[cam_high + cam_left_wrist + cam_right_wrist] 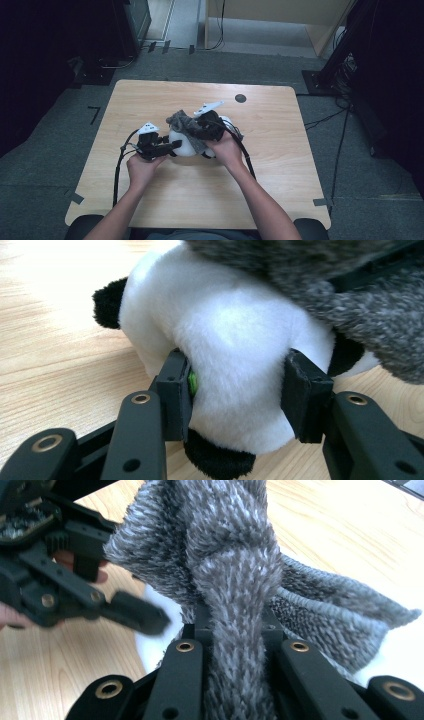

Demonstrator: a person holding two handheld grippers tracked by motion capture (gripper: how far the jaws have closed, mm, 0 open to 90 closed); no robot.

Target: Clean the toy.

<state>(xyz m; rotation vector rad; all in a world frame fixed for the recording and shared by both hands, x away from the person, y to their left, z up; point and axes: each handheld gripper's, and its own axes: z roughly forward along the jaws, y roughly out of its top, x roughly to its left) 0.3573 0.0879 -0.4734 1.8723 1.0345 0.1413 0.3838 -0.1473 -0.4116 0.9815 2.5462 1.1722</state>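
Jaws pinching fluffy plush panda (235, 340), knitted scarf (235, 575)

Fuzzy knit scarf (235, 570), plush toy (225, 340), wood-grain table (280, 170)

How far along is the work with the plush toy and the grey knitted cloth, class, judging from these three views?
Done: the left gripper is clamped on the white plush toy, steadying it on the table. In hand: the right gripper is shut on a bunched fold of the grey knitted cloth, which drapes over the toy's top. Left: the cloth lies loose and rumpled, so any wrapping or removing looks unfinished; which one is meant cannot be told.
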